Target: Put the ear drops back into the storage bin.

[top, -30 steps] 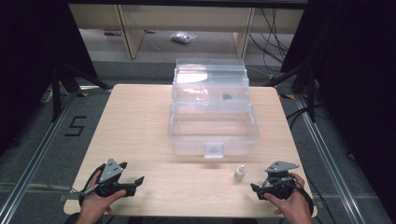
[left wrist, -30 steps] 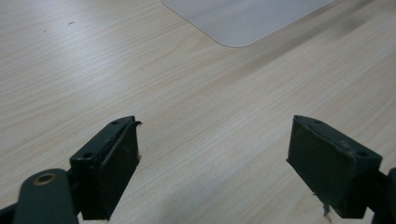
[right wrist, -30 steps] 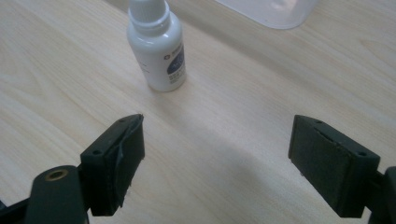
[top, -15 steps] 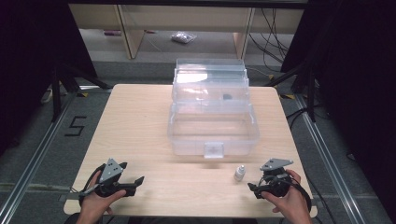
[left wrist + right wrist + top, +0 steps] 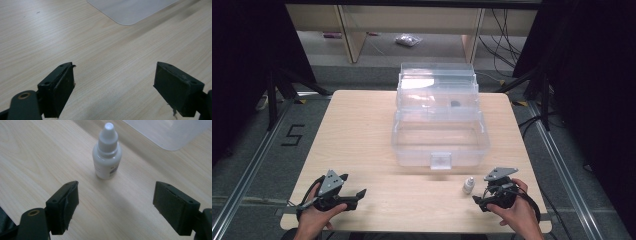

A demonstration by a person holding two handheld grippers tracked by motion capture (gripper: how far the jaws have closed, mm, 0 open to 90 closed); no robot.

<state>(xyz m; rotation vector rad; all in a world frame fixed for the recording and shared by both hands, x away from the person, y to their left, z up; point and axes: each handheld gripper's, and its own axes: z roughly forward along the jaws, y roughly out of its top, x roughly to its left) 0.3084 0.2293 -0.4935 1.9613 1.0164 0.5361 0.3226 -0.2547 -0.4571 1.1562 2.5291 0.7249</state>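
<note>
Evidently the right gripper [image 5: 478, 200] has been edged forward and leftward over the last second, so that the small white plastic dropper bottle [image 5: 107, 153] now stands upright just ahead of its wide-spread black jaws — nothing is held yet. A grasp of the bottle seems to be prepared, perhaps for the clear plastic storage box [image 5: 440, 121] standing open at the table's centre. The left gripper [image 5: 360, 194] is kept where it was, parted over bare tabletop. The pale wood-grain table [image 5: 357, 130] looks smooth and matt; the bottle is rounded, glossy, cone-capped — likely light and easily tipped.
</note>
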